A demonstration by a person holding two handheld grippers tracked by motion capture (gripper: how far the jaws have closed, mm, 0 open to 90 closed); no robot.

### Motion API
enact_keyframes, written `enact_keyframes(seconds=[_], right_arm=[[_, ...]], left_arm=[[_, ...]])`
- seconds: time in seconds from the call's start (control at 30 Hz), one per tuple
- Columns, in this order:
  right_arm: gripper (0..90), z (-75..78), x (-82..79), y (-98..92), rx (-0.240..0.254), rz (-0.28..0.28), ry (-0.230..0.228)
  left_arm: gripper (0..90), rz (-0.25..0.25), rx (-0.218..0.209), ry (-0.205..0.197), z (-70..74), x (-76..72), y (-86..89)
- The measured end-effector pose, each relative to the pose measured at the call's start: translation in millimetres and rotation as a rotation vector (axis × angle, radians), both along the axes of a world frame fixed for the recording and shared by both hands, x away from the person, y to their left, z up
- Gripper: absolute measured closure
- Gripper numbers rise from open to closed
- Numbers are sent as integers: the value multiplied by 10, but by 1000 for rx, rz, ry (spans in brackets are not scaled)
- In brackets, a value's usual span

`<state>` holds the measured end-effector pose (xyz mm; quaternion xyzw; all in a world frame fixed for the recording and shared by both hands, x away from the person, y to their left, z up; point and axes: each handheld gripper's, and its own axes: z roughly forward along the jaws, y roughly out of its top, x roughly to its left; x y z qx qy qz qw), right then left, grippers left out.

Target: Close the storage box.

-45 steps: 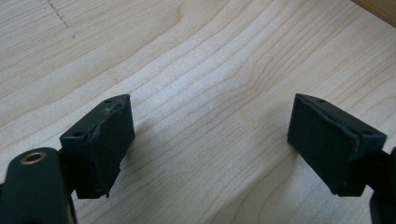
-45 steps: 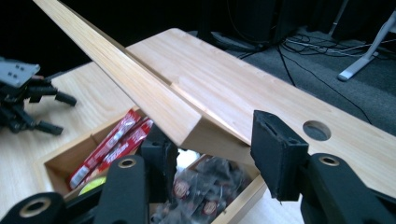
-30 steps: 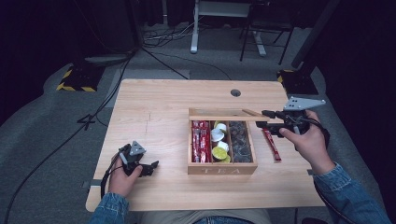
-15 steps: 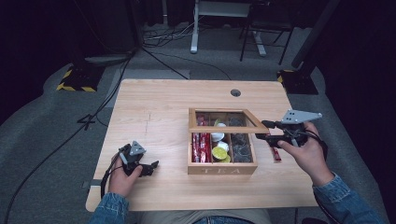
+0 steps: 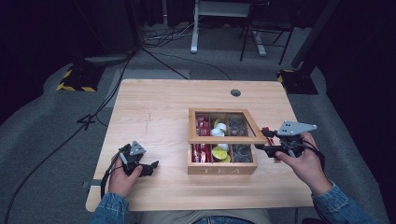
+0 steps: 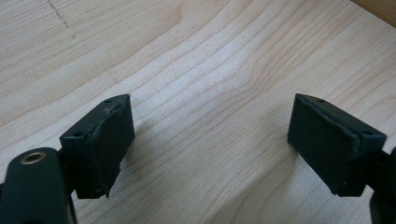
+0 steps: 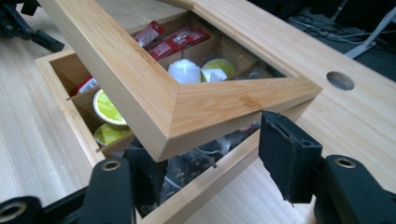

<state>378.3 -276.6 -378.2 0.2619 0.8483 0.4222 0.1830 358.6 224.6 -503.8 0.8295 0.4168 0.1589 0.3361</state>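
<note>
A wooden tea box stands right of the table's middle, its glass-framed lid tilted partway down over it. Inside lie red sachets, green and white capsules and dark tea bags. My right gripper is at the lid's right front corner. The corner lies over both jaws, which stand apart beneath it, so the gripper is open. My left gripper rests open near the table's front left, with bare wood between its pads.
A red packet lies on the table just right of the box, beside my right gripper. A cable hole sits at the table's far edge. Cables and a desk frame are on the floor beyond.
The lid has come down from upright to a low tilt, and my right gripper moved toward me and downward with it. The left gripper has stayed put.
</note>
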Motion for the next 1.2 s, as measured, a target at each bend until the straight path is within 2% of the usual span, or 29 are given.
enact_keyframes(seconds=[0.27,0.63,0.9,1.2], right_arm=[[443,-132,-63,9,-29,8,10],[432,-192,-158,21,-65,25,25],[432,-261,-185,33,-95,32,54],[432,-330,-199,63,-119,46,119]], left_arm=[[151,0,0,-1,0,0,0],[151,0,0,0,0,0,0],[151,0,0,0,0,0,0],[150,0,1,1,0,2,-1]])
